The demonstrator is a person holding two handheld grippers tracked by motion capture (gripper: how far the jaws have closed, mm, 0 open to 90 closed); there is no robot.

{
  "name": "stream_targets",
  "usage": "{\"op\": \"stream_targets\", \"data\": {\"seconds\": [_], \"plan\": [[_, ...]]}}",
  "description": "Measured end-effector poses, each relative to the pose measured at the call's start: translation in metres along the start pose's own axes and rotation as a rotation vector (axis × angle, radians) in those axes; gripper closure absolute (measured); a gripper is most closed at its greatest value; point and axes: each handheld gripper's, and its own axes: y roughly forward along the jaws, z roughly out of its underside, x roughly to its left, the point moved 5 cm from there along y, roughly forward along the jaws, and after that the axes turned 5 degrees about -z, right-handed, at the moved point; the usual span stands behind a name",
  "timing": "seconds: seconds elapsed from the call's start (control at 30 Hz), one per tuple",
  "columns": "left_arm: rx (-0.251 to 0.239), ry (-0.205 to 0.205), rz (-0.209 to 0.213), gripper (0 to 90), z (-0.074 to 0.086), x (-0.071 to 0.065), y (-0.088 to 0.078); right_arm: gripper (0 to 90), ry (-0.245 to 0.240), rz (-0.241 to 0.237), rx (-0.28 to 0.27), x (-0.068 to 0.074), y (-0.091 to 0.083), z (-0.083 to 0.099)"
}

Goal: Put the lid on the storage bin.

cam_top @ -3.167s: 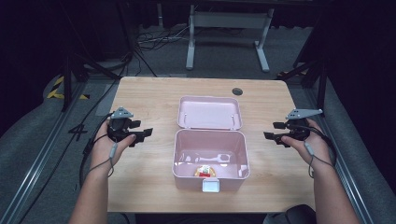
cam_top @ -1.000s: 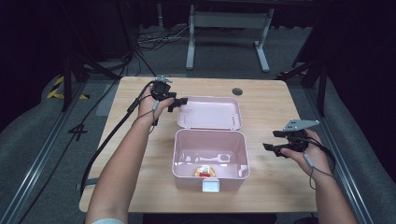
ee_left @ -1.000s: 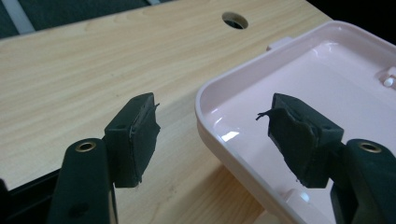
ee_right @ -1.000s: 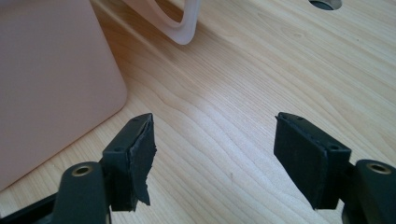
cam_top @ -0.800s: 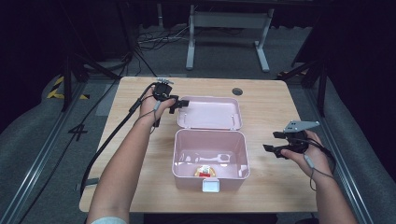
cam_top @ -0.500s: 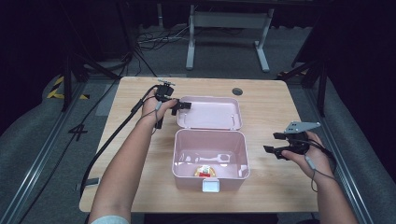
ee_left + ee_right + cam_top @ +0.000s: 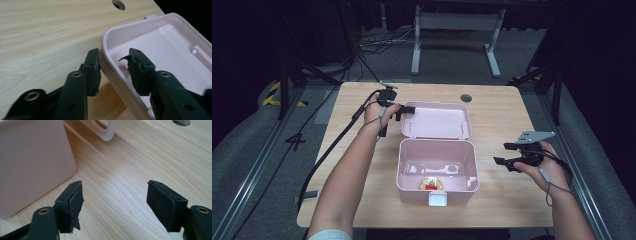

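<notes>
A pink box [image 7: 437, 157] stands open at the table's middle, its lid [image 7: 439, 120] lying flat behind it. A small red and yellow toy figure [image 7: 430, 184] lies in the box near the front wall. My left gripper [image 7: 403, 112] is at the lid's left far corner. Its jaws have just been closing, with the lid's rim [image 7: 108, 62] between them. The outer pad [image 7: 93, 67] touches the rim, while the inner pad [image 7: 137, 72] stands a little off the wall. My right gripper [image 7: 502, 154] hovers open right of the box, nothing between its pads [image 7: 115, 202].
The box's side wall [image 7: 32, 165] is close to the right gripper's left. A white latch [image 7: 437, 200] sticks out at the box's front. A cable hole [image 7: 467, 97] sits in the wooden table [image 7: 502, 115] behind the lid. Bare wood lies on both sides.
My left hand came from the table's left to the lid's far-left corner, slid slightly right, and its jaws narrowed around the rim. The right hand sank a little and otherwise stayed.
</notes>
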Motion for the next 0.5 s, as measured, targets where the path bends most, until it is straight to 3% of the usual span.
{"op": "stream_targets", "data": {"seconds": [0.13,0.23,0.5], "plan": [[-0.02,0.029,-0.022,65.5,-0.004,-0.004,-0.004,29.7,0.001,0.003,-0.002,-0.001,0.0,0.0],[-0.057,0.026,-0.024,68.4,-0.008,-0.007,-0.01,29.8,0.0,0.001,0.001,0.0,0.001,0.0],[-0.118,0.107,-0.072,69.7,-0.021,-0.021,-0.026,29.9,-0.005,0.004,-0.01,0.0,-0.001,-0.002]]}}
